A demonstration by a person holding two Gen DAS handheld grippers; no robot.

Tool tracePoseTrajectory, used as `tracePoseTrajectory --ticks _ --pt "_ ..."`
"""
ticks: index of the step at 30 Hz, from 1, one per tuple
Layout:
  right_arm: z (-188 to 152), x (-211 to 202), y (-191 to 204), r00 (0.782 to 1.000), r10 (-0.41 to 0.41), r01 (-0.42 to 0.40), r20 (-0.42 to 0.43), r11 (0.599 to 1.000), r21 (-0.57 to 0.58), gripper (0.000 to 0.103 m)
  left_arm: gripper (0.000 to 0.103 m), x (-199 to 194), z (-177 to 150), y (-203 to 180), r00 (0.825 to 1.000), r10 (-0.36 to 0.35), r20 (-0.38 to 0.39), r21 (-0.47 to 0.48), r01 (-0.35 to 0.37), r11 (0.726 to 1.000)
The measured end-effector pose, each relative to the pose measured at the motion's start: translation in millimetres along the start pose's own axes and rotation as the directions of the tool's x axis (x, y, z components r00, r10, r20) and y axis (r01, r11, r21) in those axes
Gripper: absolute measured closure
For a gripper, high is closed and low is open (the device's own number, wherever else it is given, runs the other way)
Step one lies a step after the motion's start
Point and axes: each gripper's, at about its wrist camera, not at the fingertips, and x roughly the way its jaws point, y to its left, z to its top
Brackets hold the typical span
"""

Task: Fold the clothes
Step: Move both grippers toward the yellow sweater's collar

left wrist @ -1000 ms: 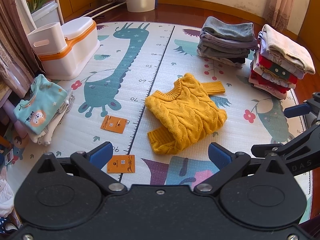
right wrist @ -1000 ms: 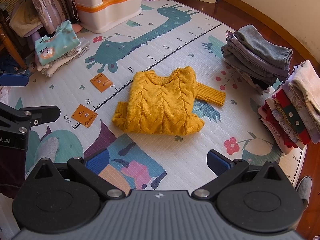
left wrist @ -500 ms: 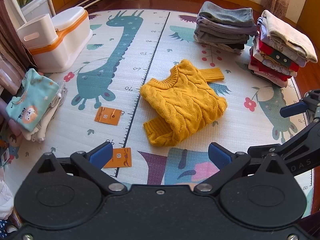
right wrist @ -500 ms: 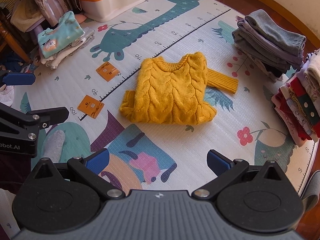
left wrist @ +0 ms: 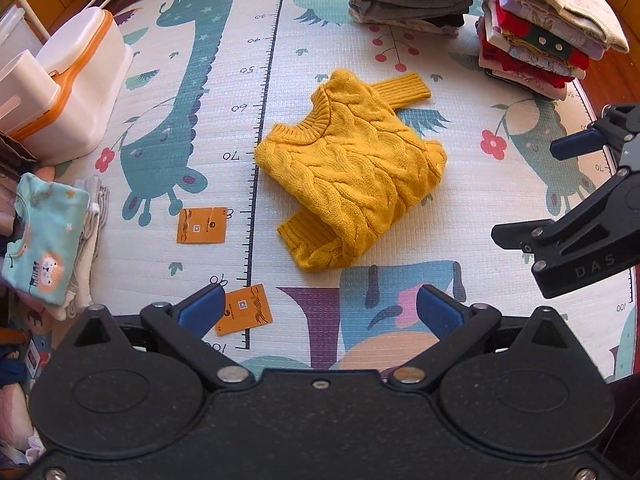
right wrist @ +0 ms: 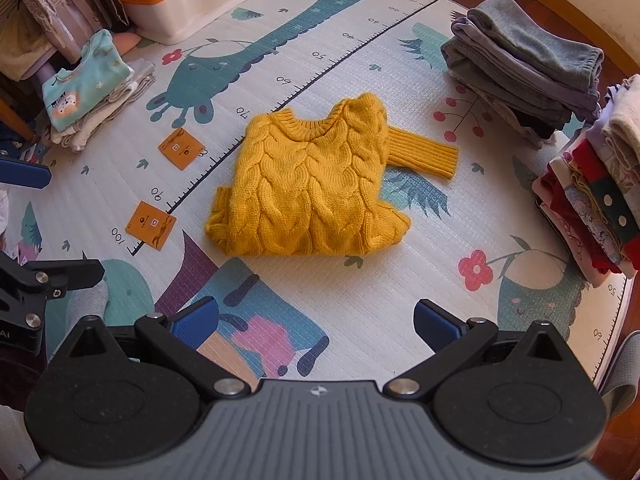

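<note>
Half-folded yellow cable-knit sweater (left wrist: 352, 168), sleeve out

A mustard-yellow cable-knit sweater (left wrist: 352, 172) lies partly folded on the play mat, roughly in the middle, its ribbed neckline turned toward the printed ruler line. In the right wrist view the sweater (right wrist: 308, 184) shows its body doubled into a compact block, hem edge nearest the camera. 1 ribbed sleeve (right wrist: 424, 150) sticks out flat to the side, its cuff pointing toward the stacked clothes. The other sleeve (left wrist: 308, 236) is tucked beneath the body, only its cuff end showing at the lower corner.
</note>
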Motion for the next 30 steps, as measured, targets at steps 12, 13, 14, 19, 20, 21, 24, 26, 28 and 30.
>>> tracePoseTrajectory --ticks 12,13,14,19,20,21,24,26,28,30 --pt "43.0 48.4 -32.2 1.0 -0.008 0.008 -0.028 1.0 -0.001 0.0 0.0 38.5 71.1 27.5 0.997 -0.038 -0.065 0.17 0.048 0.984" --pt "46.5 53.6 -35.7 1.0 0.0 0.0 -0.028 1.0 0.004 0.0 0.0 47.3 76.2 31.1 0.996 -0.054 -0.064 0.158 0.064 0.985" --pt "49.9 58.9 -39.2 1.0 0.008 -0.008 -0.029 1.0 0.009 0.0 0.0 56.2 81.4 34.7 0.995 -0.071 -0.064 0.147 0.079 0.986" --pt "69.1 83.5 -62.1 0.999 0.03 -0.03 -0.027 0.999 0.013 0.0 0.0 92.9 103.8 33.7 0.994 -0.099 -0.04 0.173 0.104 0.979" --pt "73.0 86.8 -66.0 0.999 0.031 -0.031 -0.027 0.999 0.012 0.0 0.001 100.3 106.7 33.0 0.994 -0.101 -0.034 0.188 0.105 0.976" --pt "79.9 89.9 -70.3 1.0 0.019 -0.019 -0.021 1.0 0.009 0.0 0.001 108.2 109.8 33.2 0.994 -0.107 -0.034 0.197 0.112 0.974" --pt "100.4 99.3 -83.0 1.0 -0.014 0.014 -0.004 1.0 -0.001 0.0 0.002 131.0 117.0 41.4 0.99 -0.128 -0.053 0.177 0.135 0.975" --pt "115.6 104.6 -88.0 1.0 0.018 -0.017 0.021 1.0 -0.011 0.0 0.005 147.1 119.6 48.8 0.99 -0.128 -0.053 0.173 0.135 0.976" --pt "128.7 113.8 -95.4 0.996 0.069 -0.069 0.048 0.998 -0.005 0.0 0.013 160.6 120.9 56.5 0.991 -0.128 -0.05 0.167 0.134 0.977" --pt "136.3 127.5 -101.5 0.993 0.103 -0.105 0.058 0.994 0.023 0.002 0.029 174.3 122.3 68.7 0.989 -0.142 -0.051 0.144 0.148 0.978"
